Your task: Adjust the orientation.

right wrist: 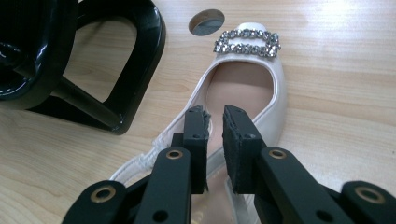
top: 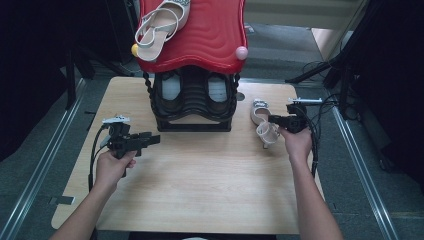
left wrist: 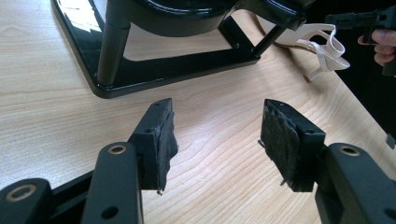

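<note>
Right gripper (right wrist: 214,116) over cream heeled sandal (right wrist: 247,88) beside black shoe rack (top: 194,107): narrow gap, nothing clamped. Left gripper (left wrist: 217,128) spread wide above wooden table (top: 200,175), empty.

place: lab rig | evidence: table (top: 200,200) (wooden), tripod legs (top: 325,70), floor rails (top: 45,165)

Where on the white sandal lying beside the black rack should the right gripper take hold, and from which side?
Probably the back strap loop of the white sandal, approached from the heel end where the right gripper is: the strap stands thin and free, while the buckle toe lies wide and flat.
</note>
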`<action>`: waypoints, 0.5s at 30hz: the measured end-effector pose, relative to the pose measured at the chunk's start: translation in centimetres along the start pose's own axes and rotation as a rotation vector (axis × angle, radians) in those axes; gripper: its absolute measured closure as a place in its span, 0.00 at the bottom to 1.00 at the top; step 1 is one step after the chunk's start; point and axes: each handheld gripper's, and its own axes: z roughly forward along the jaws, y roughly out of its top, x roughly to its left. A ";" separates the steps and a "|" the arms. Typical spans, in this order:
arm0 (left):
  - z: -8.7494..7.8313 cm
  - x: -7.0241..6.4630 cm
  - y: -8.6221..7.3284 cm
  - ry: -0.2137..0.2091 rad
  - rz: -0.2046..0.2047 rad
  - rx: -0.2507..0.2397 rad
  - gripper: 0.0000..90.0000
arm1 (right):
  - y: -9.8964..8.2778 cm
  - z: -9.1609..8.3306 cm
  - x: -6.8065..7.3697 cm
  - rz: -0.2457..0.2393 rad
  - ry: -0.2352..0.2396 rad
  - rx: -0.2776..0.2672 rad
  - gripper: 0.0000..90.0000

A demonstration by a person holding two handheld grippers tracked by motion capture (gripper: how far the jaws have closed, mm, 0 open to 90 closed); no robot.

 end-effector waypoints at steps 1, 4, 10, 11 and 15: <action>0.0 0.0 0.0 -0.001 -0.001 0.000 0.50 | 0.2 0.0 0.0 0.001 0.001 -0.001 0.88; 0.0 0.0 0.0 -0.002 0.000 0.004 0.50 | 0.8 -0.1 0.2 0.007 0.008 -0.013 0.86; 0.0 0.0 0.0 -0.004 0.002 0.006 0.50 | 1.8 0.4 0.8 0.013 0.016 -0.037 0.75; 0.1 0.0 0.0 -0.005 0.002 0.005 0.50 | 1.8 0.5 0.9 0.016 0.015 -0.033 0.74; 0.0 0.0 0.0 -0.005 0.001 0.005 0.50 | 1.4 2.0 1.2 0.013 0.015 0.006 0.73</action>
